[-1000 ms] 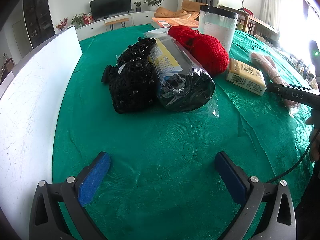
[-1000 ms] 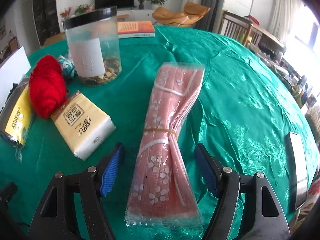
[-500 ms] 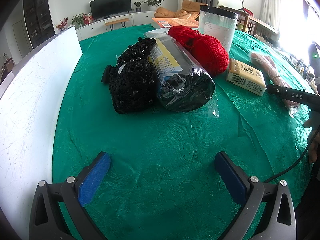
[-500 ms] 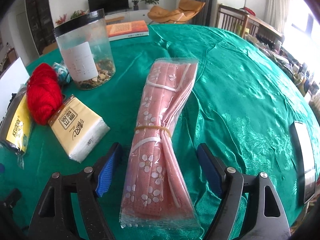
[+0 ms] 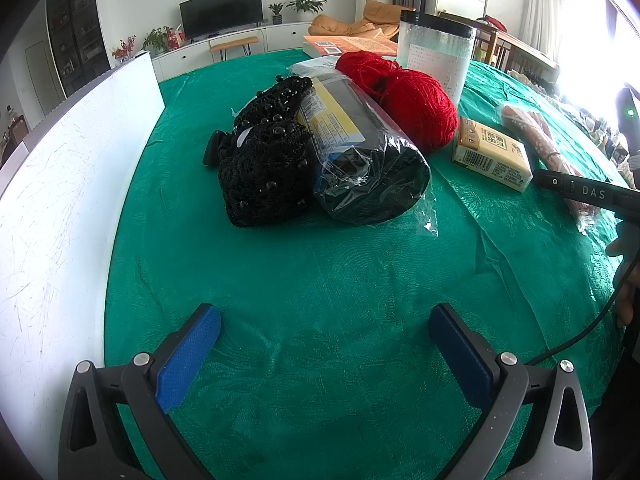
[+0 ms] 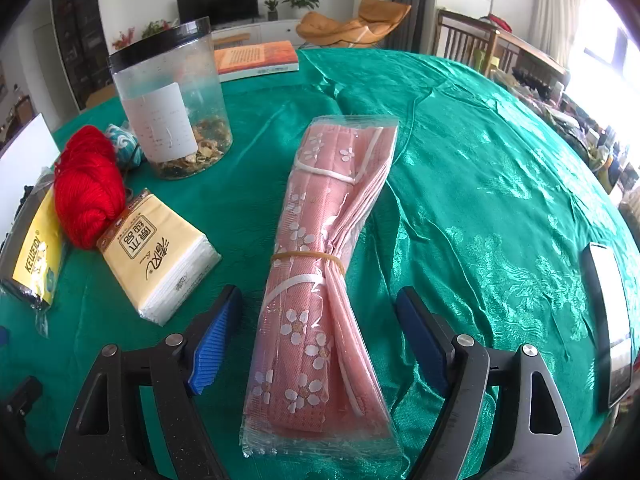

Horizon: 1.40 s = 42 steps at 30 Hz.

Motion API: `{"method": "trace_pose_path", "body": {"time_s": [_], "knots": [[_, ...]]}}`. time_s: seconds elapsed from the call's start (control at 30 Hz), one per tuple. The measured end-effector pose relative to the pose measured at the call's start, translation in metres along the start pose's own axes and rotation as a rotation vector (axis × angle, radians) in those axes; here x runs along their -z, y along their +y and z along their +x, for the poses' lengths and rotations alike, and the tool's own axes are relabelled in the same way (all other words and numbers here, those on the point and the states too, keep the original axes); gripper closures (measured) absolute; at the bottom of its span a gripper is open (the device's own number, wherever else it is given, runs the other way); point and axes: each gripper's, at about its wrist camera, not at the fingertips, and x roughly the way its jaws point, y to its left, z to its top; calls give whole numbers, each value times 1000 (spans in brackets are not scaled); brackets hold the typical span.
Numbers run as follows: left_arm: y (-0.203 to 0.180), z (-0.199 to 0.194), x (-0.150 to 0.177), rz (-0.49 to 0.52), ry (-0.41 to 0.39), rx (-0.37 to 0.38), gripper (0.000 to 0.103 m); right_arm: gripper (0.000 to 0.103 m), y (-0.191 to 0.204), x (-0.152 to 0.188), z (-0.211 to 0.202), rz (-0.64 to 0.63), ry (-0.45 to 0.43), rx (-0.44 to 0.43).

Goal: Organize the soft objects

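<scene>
A pink flowered mask pack (image 6: 324,248) bound with a rubber band lies on the green cloth, running away from me. My right gripper (image 6: 318,296) straddles its near half; the jaws are opening and neither pad touches it. To its left lie a yellow tissue pack (image 6: 156,256) and red yarn (image 6: 88,188). My left gripper (image 5: 325,314) hangs open over bare cloth, well short of a black beaded knit piece (image 5: 264,160), a black roll in plastic (image 5: 360,160) and the red yarn (image 5: 416,104).
A clear jar (image 6: 172,100) with a black lid stands behind the yarn, an orange book (image 6: 256,58) beyond it. A phone (image 6: 608,320) lies at the right table edge. A white board (image 5: 60,200) walls off the left side.
The right gripper's jaws have spread wider around the pink pack, and its view has rolled slightly. The left gripper and its objects look the same.
</scene>
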Motion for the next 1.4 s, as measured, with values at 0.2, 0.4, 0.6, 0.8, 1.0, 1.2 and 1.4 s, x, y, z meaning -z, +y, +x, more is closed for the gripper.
{"method": "trace_pose_path", "body": {"time_s": [0.2, 0.4, 0.6, 0.8, 1.0, 1.2, 1.4], "knots": [[4, -11, -3, -28, 24, 44, 1, 21, 0, 0, 0, 0, 0, 0], [-12, -41, -47, 2, -89, 55, 1, 21, 0, 0, 0, 0, 1, -1], [-40, -15, -125, -52, -33, 191, 1, 20, 1, 0, 0, 0, 2, -3], [-67, 50, -162, -92, 102, 115, 1, 20, 1, 0, 0, 4, 3, -7], [-72, 77, -169, -125, 91, 31, 1, 20, -14, -7, -14, 83, -81, -82], [-52, 73, -165, -156, 30, 28, 56, 77, -20, -14, -10, 105, -78, -142], [-24, 23, -174, -182, -94, 68, 57, 77, -32, -73, 1, 112, -77, -175]]}}
